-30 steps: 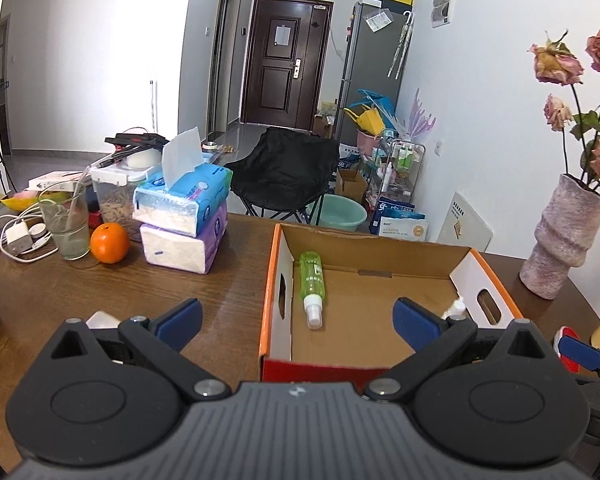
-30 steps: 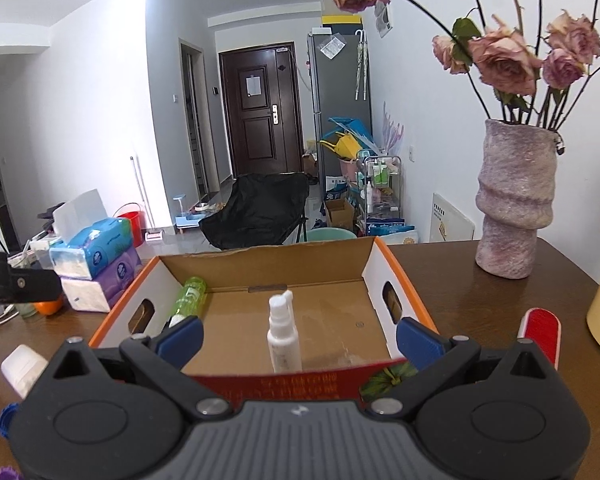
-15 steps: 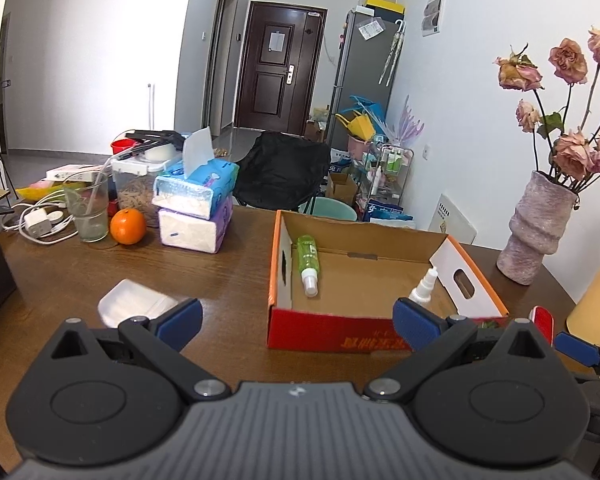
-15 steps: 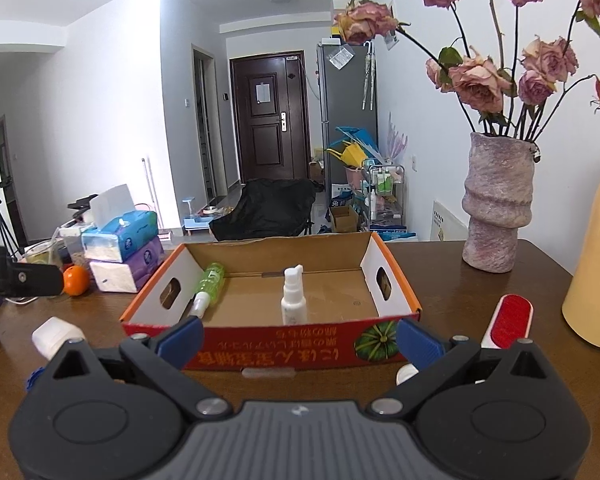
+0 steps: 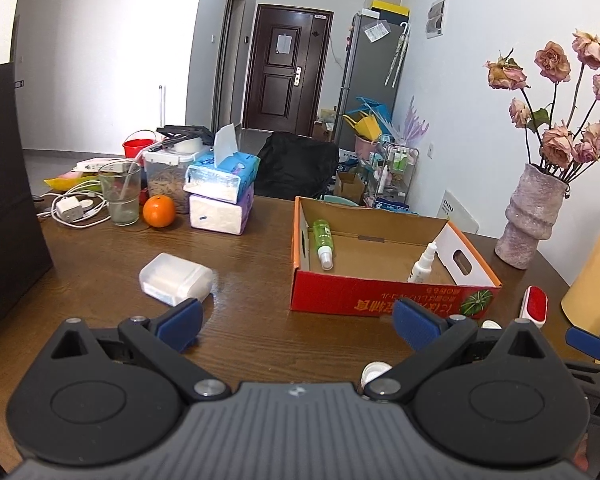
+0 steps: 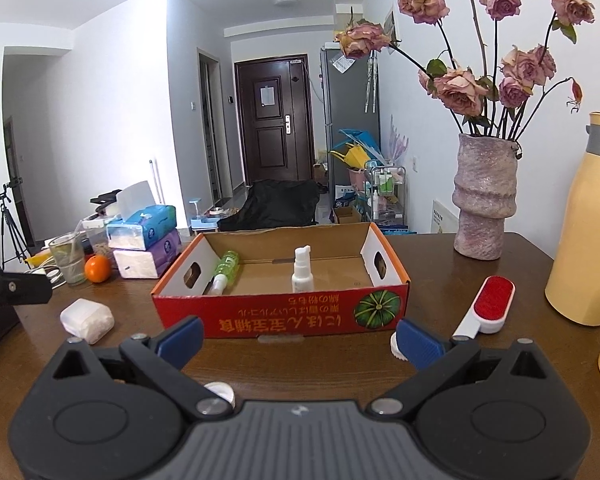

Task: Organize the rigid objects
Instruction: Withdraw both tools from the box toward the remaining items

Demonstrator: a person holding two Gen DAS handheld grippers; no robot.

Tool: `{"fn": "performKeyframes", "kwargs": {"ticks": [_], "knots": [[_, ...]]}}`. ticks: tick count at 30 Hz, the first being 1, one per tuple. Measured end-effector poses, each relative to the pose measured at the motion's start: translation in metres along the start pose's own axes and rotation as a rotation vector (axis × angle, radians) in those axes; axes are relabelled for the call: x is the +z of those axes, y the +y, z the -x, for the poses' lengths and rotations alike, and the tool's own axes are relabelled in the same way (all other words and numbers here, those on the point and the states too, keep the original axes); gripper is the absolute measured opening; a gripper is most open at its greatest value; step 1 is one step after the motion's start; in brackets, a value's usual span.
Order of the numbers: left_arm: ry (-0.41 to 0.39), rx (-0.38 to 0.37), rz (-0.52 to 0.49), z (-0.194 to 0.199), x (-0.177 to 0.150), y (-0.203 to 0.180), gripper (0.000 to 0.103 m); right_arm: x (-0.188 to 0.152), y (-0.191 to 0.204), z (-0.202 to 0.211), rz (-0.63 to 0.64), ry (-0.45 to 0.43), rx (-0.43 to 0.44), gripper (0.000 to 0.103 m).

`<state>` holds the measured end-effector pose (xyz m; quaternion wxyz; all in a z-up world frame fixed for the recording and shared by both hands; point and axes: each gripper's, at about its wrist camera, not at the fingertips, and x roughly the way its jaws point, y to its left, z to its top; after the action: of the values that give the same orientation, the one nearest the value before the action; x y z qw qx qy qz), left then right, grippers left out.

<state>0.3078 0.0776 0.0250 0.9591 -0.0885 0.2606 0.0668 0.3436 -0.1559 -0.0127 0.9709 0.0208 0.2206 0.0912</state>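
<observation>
A red cardboard box (image 5: 380,300) (image 6: 284,320) stands open on the brown table. Inside it a green spray bottle (image 5: 323,242) (image 6: 225,270) lies along the left wall and a white spray bottle (image 5: 422,265) (image 6: 302,270) stands upright. A clear plastic case (image 5: 176,278) (image 6: 87,319) lies on the table left of the box. A red lint brush (image 5: 533,305) (image 6: 486,306) lies to the right. My left gripper (image 5: 296,326) is open and empty, short of the box. My right gripper (image 6: 298,338) is open and empty too, with small white caps (image 6: 220,392) near its fingers.
Stacked tissue packs (image 5: 222,192), an orange (image 5: 159,211), a glass (image 5: 120,194) and a charger with cables (image 5: 70,210) crowd the far left. A vase of dried roses (image 6: 482,208) and a yellow flask (image 6: 584,240) stand at the right. A dark panel (image 5: 4,200) borders the left edge.
Both grippers have drawn back from over the box toward the near edge of the table. The box front, the plastic case and the lint brush have come into full view.
</observation>
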Motion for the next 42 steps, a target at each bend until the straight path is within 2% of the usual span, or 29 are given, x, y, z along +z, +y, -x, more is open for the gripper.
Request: {"fn": "performKeyframes", "kwargs": {"ticks": [11, 22, 31, 35, 42], "knots": [[0.036, 0.020, 0.008, 0.019, -0.025, 0.020, 0.103, -0.024, 0.008, 0.028, 0.018, 0.022, 0.008, 0.103], [0.083, 0.050, 0.005, 0.028, -0.055, 0.039, 0.103, -0.051, 0.028, 0.039, 0.051, 0.073, 0.057, 0.103], [0.115, 0.073, 0.014, 0.032, -0.074, 0.060, 0.103, -0.071, 0.050, 0.040, 0.060, 0.109, 0.099, 0.103], [0.130, 0.081, 0.024, 0.030, -0.081, 0.071, 0.103, -0.080, 0.057, 0.040, 0.048, 0.113, 0.146, 0.103], [0.152, 0.098, 0.044, 0.025, -0.091, 0.092, 0.103, -0.091, 0.081, 0.031, 0.093, 0.155, 0.153, 0.103]]}}
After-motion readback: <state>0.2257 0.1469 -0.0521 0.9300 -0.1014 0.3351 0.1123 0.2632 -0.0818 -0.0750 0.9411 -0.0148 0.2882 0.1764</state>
